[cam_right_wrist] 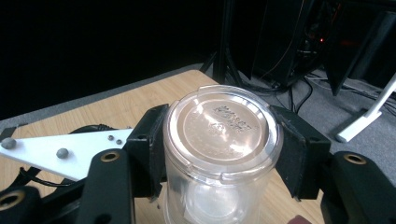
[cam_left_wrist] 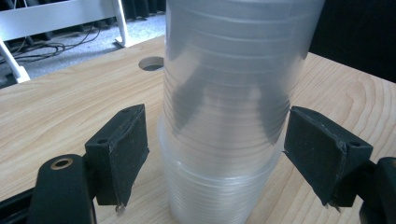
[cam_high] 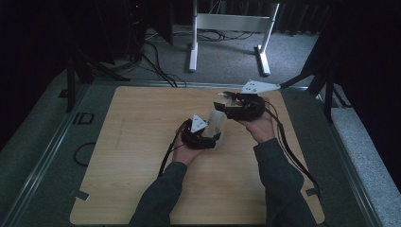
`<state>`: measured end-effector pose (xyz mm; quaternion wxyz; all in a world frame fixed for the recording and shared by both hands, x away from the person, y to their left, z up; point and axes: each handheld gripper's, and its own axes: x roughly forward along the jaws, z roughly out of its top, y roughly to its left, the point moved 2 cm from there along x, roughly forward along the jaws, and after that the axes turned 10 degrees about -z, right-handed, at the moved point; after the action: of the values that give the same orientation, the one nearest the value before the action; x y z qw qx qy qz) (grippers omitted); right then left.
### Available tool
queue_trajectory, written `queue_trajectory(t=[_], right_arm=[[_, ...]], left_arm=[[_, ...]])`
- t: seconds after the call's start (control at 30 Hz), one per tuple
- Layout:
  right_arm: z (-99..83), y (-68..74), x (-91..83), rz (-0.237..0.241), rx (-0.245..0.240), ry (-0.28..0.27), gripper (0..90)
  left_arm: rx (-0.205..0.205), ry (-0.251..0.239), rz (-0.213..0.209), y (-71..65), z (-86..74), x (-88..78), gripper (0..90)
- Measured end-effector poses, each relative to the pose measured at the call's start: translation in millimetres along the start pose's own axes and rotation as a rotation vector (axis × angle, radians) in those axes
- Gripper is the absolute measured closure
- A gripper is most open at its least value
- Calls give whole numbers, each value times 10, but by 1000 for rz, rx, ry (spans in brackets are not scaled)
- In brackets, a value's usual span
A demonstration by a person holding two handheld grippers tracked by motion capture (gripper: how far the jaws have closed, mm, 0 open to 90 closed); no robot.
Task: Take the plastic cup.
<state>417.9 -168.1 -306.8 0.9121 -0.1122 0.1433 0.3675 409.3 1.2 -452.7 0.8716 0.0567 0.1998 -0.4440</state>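
A stack of clear plastic cups (cam_high: 217, 122) stands upside down near the middle of the wooden table (cam_high: 137, 156). In the right gripper view, the top cup (cam_right_wrist: 219, 126) shows its round base, and my right gripper (cam_right_wrist: 222, 149) is shut on it, a pad pressing on each side. From the high view, the right gripper (cam_high: 227, 101) comes in from the right at the top of the stack. My left gripper (cam_left_wrist: 222, 154) is lower down, its jaws either side of the lower cups (cam_left_wrist: 215, 191), open, with a slim gap at the left pad (cam_left_wrist: 123, 149). The upper cup (cam_left_wrist: 233, 70) rises above them.
A round hole (cam_left_wrist: 152, 64) is cut in the tabletop behind the stack. On the grey carpet beyond the table stands a white desk frame (cam_high: 227, 28) among loose cables (cam_high: 156, 66). Dark stands flank the far corners. Each gripper trails a black cable over the table.
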Motion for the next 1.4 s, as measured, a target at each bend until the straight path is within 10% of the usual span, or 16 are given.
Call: queue_trajectory(t=[1.4], right_arm=[[109,75,-466,37,-53,-25,411]], left_arm=[[-10,-53,-50,40,-12,-426,248]])
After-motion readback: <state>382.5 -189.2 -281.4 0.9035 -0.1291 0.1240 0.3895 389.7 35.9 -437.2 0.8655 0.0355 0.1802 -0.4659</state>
